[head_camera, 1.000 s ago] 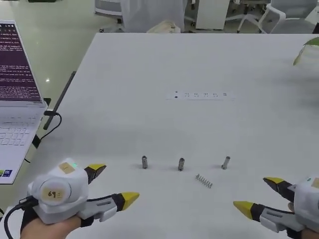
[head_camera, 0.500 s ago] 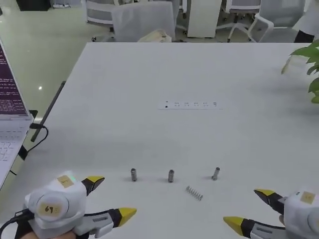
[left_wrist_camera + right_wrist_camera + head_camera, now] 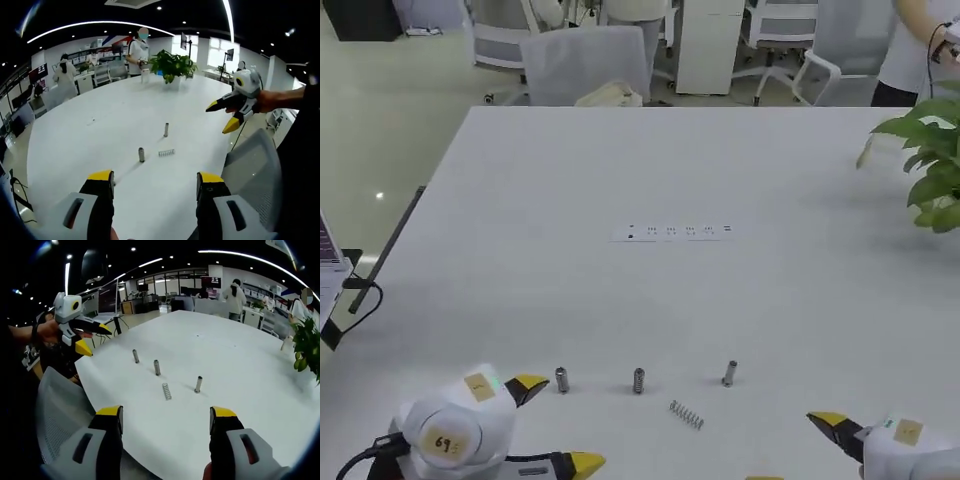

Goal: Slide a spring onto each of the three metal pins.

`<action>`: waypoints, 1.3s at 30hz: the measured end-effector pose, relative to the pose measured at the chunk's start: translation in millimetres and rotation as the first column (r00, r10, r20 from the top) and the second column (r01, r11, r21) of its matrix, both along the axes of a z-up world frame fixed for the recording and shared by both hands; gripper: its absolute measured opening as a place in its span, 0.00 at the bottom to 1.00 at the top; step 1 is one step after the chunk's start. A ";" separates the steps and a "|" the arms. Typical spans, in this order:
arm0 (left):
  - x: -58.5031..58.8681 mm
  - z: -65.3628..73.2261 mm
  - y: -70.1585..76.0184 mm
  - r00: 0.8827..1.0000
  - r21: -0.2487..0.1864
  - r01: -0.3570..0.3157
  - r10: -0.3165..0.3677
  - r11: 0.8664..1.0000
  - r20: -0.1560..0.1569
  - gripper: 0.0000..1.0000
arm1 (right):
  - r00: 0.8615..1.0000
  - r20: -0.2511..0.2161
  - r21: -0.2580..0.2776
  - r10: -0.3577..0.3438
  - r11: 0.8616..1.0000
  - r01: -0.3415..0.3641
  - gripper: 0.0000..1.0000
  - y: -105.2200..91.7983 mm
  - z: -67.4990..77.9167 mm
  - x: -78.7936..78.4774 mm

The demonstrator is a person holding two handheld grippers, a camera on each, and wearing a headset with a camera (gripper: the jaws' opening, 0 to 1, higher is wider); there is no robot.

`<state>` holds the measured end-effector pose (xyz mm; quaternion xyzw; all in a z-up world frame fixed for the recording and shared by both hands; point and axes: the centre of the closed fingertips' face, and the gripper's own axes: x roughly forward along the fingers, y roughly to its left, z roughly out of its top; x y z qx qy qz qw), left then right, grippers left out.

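Three short metal pins stand in a row near the table's front edge: left pin (image 3: pixel 561 380), middle pin (image 3: pixel 638 380), right pin (image 3: pixel 729 373). The left and middle ones look ribbed, the right pin (image 3: pixel 198 384) smooth. A loose spring (image 3: pixel 686 414) lies flat just in front, between the middle and right pins, also visible as the spring (image 3: pixel 166 391) and spring (image 3: pixel 167 152). My left gripper (image 3: pixel 558 423) hovers open just left of the left pin, holding nothing. My right gripper (image 3: pixel 795 450) is open and empty, right of the row.
A potted plant (image 3: pixel 930 170) stands at the table's right edge. A flat white strip (image 3: pixel 678 232) lies mid-table. A black cable (image 3: pixel 360 285) hangs off the left edge. Office chairs (image 3: pixel 585 60) and people stand beyond the far side.
The head camera has swung right, so the laptop has left the picture. My left gripper has come closer to the left pin. Both grippers stay open; pins and spring have not moved.
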<state>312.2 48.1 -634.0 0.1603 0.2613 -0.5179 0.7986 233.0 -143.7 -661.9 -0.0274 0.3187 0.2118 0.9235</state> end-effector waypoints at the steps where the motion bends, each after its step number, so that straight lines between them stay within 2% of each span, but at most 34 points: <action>1: -1.0 -1.2 -4.3 1.000 0.003 0.018 -0.018 1.000 -0.002 0.63 | 1.000 0.001 -0.003 0.002 1.000 -0.002 0.69 0.5 0.3 -0.4; 6: -4.7 -12.3 -19.3 0.996 0.039 0.092 -0.092 0.995 -0.007 0.63 | 1.000 -0.002 0.001 0.006 1.000 -0.006 0.69 1.5 0.7 -3.1; 9: -6.0 -15.4 -29.1 0.992 0.044 0.123 -0.123 0.991 -0.009 0.63 | 1.000 -0.006 -0.002 0.006 1.000 -0.006 0.69 0.2 -0.3 -5.5; 14: -7.5 -25.5 -45.6 0.984 0.062 0.177 -0.176 0.982 -0.025 0.63 | 1.000 -0.014 -0.007 -0.013 1.000 0.013 0.69 -6.6 -2.2 -8.1; 19: -8.8 -30.3 -63.7 0.972 0.080 0.235 -0.234 0.969 -0.021 0.63 | 1.000 -0.016 -0.019 -0.010 1.000 0.010 0.69 -9.5 -1.7 -9.5; 26: -8.6 -39.7 -82.9 0.955 0.113 0.297 -0.297 0.948 -0.018 0.63 | 1.000 -0.017 -0.018 -0.002 1.000 0.002 0.68 -10.1 -0.3 -11.3; 35: -4.7 -50.8 -103.4 0.941 0.132 0.338 -0.338 0.932 -0.023 0.61 | 1.000 -0.029 -0.029 0.012 1.000 -0.013 0.68 -11.9 -1.7 -17.9; 39: -3.6 -61.2 -114.1 0.932 0.145 0.361 -0.360 0.921 -0.034 0.60 | 0.999 -0.032 -0.028 0.020 0.999 -0.020 0.67 -14.4 -3.3 -19.6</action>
